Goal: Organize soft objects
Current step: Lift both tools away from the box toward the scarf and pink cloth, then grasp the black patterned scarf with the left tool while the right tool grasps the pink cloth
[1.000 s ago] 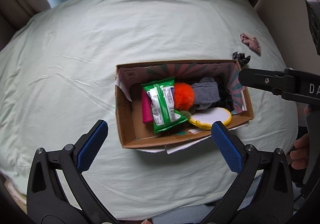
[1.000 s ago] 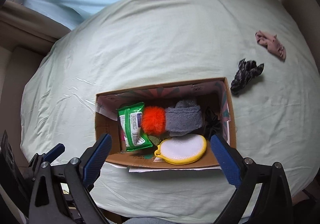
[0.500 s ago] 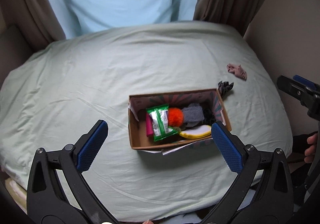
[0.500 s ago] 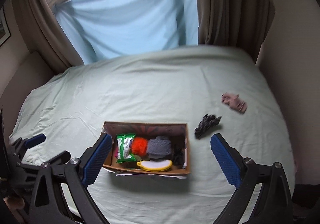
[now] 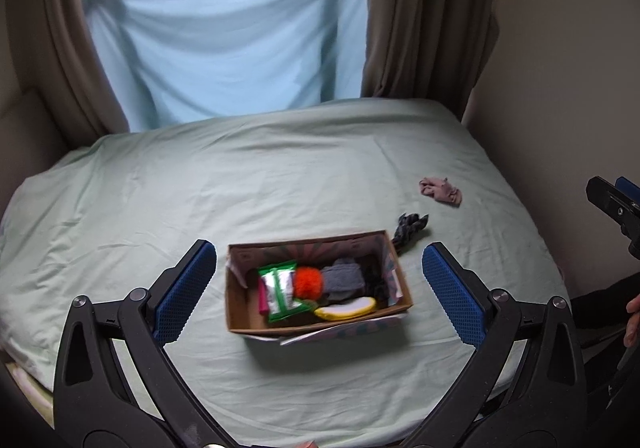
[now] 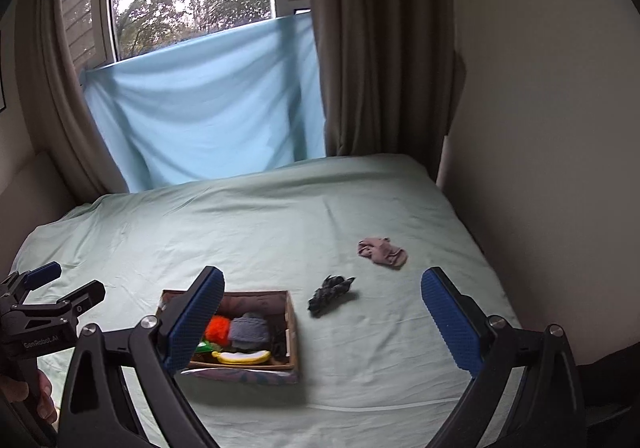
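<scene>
Cardboard box [image 5: 240, 304] on the bed [image 5: 200, 188], holding assorted soft items; two crumpled cloths lie outside, right of it: one dark [image 5: 409, 229], one pink [image 5: 441, 190]. Left tool [image 5: 316, 290] and right tool [image 6: 322, 318] both gape, empty.

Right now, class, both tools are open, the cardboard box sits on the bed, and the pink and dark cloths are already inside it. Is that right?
Not quite. The pink cloth and dark cloth lie on the bed outside the cardboard box, as the right wrist view shows. Both the left tool and the right tool are open.
</scene>
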Demonstrator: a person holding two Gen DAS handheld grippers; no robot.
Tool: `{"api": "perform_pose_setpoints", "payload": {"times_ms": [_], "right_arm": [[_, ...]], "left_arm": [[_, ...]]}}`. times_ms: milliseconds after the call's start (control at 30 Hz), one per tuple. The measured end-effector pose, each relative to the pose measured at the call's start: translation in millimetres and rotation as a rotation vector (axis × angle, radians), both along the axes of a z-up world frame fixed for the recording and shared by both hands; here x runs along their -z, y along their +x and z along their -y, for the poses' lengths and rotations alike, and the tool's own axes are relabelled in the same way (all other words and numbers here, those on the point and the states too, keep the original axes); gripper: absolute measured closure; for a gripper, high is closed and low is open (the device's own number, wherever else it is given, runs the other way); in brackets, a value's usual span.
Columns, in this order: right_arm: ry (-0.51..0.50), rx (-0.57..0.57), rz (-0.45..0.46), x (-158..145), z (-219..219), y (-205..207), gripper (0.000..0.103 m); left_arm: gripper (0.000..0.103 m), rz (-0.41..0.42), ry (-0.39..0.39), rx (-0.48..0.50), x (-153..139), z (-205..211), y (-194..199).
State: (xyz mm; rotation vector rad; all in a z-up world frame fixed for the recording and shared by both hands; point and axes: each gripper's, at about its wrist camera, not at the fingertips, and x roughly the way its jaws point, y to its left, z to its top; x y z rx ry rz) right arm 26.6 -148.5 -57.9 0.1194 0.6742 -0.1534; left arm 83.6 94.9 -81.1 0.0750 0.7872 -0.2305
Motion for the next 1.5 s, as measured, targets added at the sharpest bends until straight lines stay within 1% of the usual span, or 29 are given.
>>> {"api": "perform_pose_setpoints", "payload": {"times_ms": [167,333,467,533,600,700,833,933,1033,1133,1233,1367,1433,1500], "right_arm": [[-0.019,0.020,0.017,-5,32,-3,0.005],[-0.034,0.023,0.023,-4,69,6,0.005],[-0.044,0.003,-0.003,5,103,25,0.005],[-0.037,-0.019,-0.022,12,122,38,0.005],[-0.052,-0.035,-0.037,21,139,52,0.005],[-0.079,-0.059,-0.040,35,158,72,0.005],[-0.074,-0.119,-0.063,67,184,112,0.005],[-0.042,-0.163,-0.091,98,202,143,0.005],[-0.036,-0.209,-0.120,133,216,174,0.005],[-0.052,-0.264,-0.144,167,222,201,0.005],[-0.051,-0.315,-0.180,201,225,229,0.005],[-0.039,-0.373,-0.240,248,224,269,0.005],[-0.025,-0.395,-0.273,272,224,287,0.005],[-0.024,-0.408,-0.303,300,223,304,0.005]], "left_arm": [[0.000,0.012,0.003,0.016,-1,42,2],[0.000,0.015,0.008,0.017,2,88,13],[0.000,0.004,0.010,0.005,13,129,28],[0.000,0.005,0.017,-0.019,19,148,38],[0.000,-0.004,0.011,-0.035,29,163,49],[0.000,-0.029,0.002,-0.054,53,189,68],[0.000,-0.056,0.002,-0.086,95,219,92],[0.000,-0.075,0.015,-0.114,129,239,110],[0.000,-0.085,0.035,-0.133,164,253,127],[0.000,-0.117,0.085,-0.139,206,269,150],[0.000,-0.147,0.137,-0.125,239,278,169],[0.001,-0.229,0.214,-0.080,287,291,197],[0.001,-0.292,0.239,-0.048,312,298,211],[0.001,-0.348,0.282,-0.034,338,303,223]]}}
